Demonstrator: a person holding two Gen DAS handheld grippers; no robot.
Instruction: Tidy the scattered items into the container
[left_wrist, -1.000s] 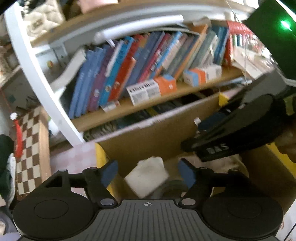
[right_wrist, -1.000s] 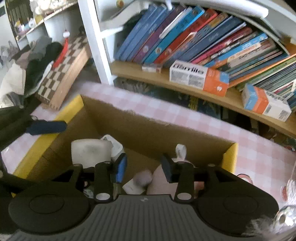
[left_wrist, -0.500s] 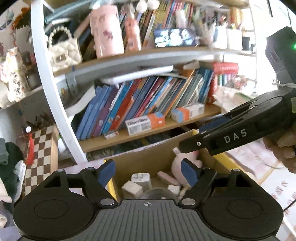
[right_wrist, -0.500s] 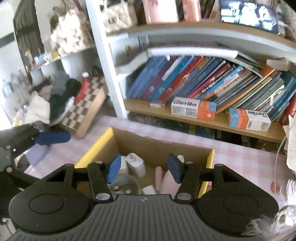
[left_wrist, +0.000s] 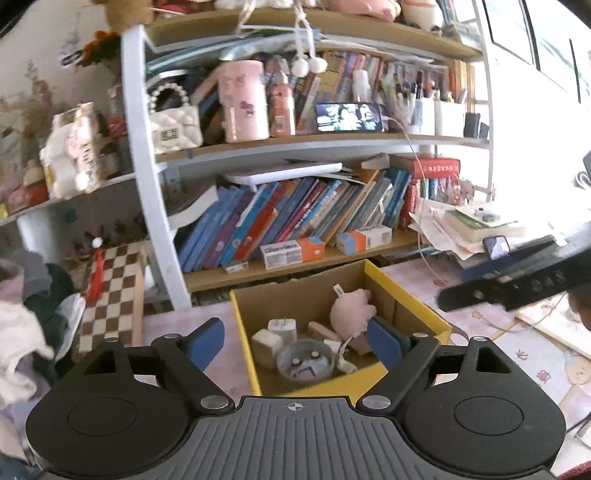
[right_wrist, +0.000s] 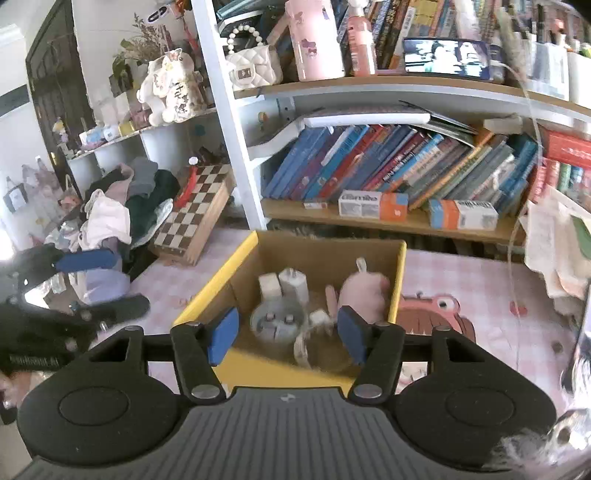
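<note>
On the pink checked tablecloth below the bookshelf, the open cardboard box with yellow-edged flaps sits directly ahead of and beneath both tools, its mouth facing up. Furthest left, the left gripper hangs above the box's near left corner with its blue pads spread wide and nothing between them. In the right wrist view it shows as a dark arm with a blue pad at the left edge, clear of the box.

Inside the box, going left to right, lie two white cube-shaped chargers, a round grey plug-like disc at the near side, a short white cable piece and a pink plush toy with a loop tag against the right wall.

The right gripper hovers just over the box's near rim, also spread wide and empty; the grey disc and white cable appear between its pads but lie down in the box, apart from them.

No loose item shows on the cloth near either tool, so the tidying looks done or nearly so. Any further piece would have to go downward and forward into the box; the right gripper is the more centred over the opening, the left stands off to that side.
</note>
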